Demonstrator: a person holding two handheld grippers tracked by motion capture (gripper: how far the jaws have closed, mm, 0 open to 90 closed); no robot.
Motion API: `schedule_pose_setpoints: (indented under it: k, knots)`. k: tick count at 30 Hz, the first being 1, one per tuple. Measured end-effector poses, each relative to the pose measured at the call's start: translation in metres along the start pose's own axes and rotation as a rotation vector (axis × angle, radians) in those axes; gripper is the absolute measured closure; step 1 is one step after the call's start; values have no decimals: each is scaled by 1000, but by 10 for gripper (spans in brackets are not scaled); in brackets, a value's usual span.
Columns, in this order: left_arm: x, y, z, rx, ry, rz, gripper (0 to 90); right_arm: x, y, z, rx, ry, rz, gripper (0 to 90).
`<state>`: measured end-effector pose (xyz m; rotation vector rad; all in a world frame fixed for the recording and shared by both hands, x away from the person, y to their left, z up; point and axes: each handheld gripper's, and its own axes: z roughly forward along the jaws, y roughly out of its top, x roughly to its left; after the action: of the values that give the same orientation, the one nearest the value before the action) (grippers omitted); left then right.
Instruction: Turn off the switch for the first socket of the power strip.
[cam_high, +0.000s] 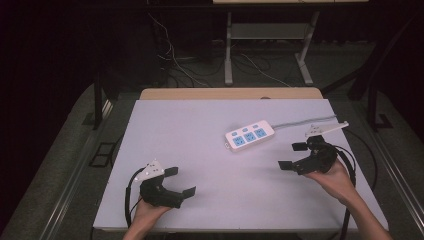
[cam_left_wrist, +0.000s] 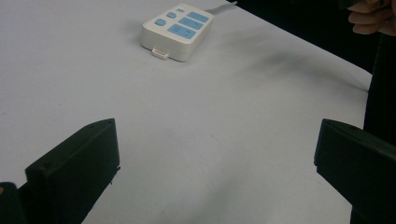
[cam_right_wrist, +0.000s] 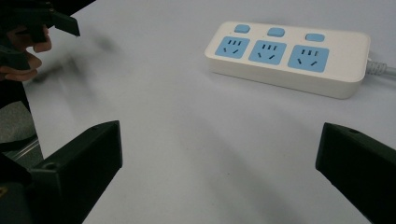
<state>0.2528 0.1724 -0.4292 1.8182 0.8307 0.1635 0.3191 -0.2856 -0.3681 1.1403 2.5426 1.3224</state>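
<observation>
A white power strip (cam_high: 249, 135) with three blue sockets and three blue buttons lies on the pale table top (cam_high: 200, 145), right of centre; its grey cord runs off to the right. My left gripper (cam_high: 180, 182) is near the front left, open and empty, well short of the strip (cam_left_wrist: 177, 30). My right gripper (cam_high: 292, 156) is at the right, open and empty, jaws pointing left. In the right gripper view the strip (cam_right_wrist: 288, 57) lies ahead of the spread jaws, and the other hand and its gripper (cam_right_wrist: 35, 23) show at the far left.
A white plug-like piece (cam_high: 326, 128) lies near the cord at the table's right edge. Black cables trail from both grippers. Beyond the table stand a metal desk frame (cam_high: 267, 35) and loose floor cables (cam_high: 180, 65). The surroundings are dark.
</observation>
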Motion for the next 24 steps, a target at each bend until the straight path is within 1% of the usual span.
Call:
schedule_pose_setpoints:
  k: [7,10,24]
  knots:
    - [0,0,0,0,-2,-1,0,-8,12,4,22,1,-6,3]
    - [0,0,0,0,-2,-1,0,-11,18,5,19,3,-6,3]
    - [0,0,1,3,-5,2,0,-22,44,14,44,4,-6,3]
